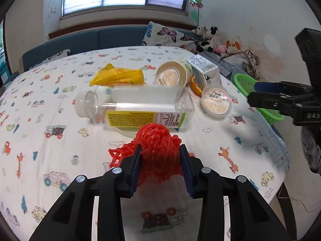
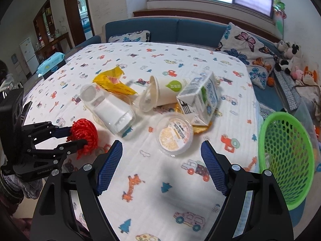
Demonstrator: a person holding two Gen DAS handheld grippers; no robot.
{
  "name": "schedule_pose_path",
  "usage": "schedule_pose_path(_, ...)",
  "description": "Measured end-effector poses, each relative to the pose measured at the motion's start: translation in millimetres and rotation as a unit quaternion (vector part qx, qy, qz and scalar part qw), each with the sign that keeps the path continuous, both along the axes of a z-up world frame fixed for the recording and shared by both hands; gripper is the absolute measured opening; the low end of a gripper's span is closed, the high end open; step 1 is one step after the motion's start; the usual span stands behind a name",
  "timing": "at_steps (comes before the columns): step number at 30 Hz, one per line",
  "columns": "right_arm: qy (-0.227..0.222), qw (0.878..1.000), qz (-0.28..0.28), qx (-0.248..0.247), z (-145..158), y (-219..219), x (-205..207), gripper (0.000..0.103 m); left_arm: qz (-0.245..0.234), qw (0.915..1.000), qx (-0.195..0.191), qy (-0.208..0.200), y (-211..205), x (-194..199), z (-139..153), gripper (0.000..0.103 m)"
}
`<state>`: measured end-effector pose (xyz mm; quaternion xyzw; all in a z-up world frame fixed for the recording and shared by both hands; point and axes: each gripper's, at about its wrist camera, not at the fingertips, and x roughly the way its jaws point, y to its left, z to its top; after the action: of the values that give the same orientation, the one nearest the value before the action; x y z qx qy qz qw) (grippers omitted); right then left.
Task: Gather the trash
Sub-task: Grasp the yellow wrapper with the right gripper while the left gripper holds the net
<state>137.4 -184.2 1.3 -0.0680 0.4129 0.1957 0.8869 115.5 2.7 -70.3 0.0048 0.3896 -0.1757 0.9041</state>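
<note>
Right wrist view, left to right: left tool (image 2: pixel 75 135) clamped on the red mesh net (image 2: pixel 86 135) at the table's (image 2: pixel 140 60) left edge, right tool (image 2: pixel 161 146) gaping empty just short of the round lidded cup (image 2: pixel 175 135). Green basket (image 2: pixel 289 154) far right, beside the right tool, well apart from the net; long carry across for the left, likely.

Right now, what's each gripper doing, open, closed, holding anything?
Left gripper: closed on the red foam net.
Right gripper: open, nothing between its jaws.
</note>
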Motion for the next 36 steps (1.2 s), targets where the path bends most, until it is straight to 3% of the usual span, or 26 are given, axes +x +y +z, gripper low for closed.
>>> schedule_pose_path(9,0.004,0.998,0.051,0.024,12.3,48.1,23.8,0.076,0.029,0.999,-0.021,-0.026,32.8,-12.7,24.8,0.034)
schedule_pose_path(22,0.021,0.995,0.097,0.023,-2.7,113.2,76.3,0.053,0.059,0.9972,-0.036,-0.028,67.0,-11.9,28.1,0.034)
schedule_pose_path(30,0.032,0.994,0.099,0.023,-19.3,128.1,96.3,0.044,0.066,0.9966,-0.041,-0.025,74.1,-8.8,26.4,0.034)
schedule_pose_path(36,0.037,0.994,0.099,0.04,-25.9,129.1,101.6,0.029,0.067,0.9965,-0.044,-0.022,74.7,-7.1,25.7,0.034)
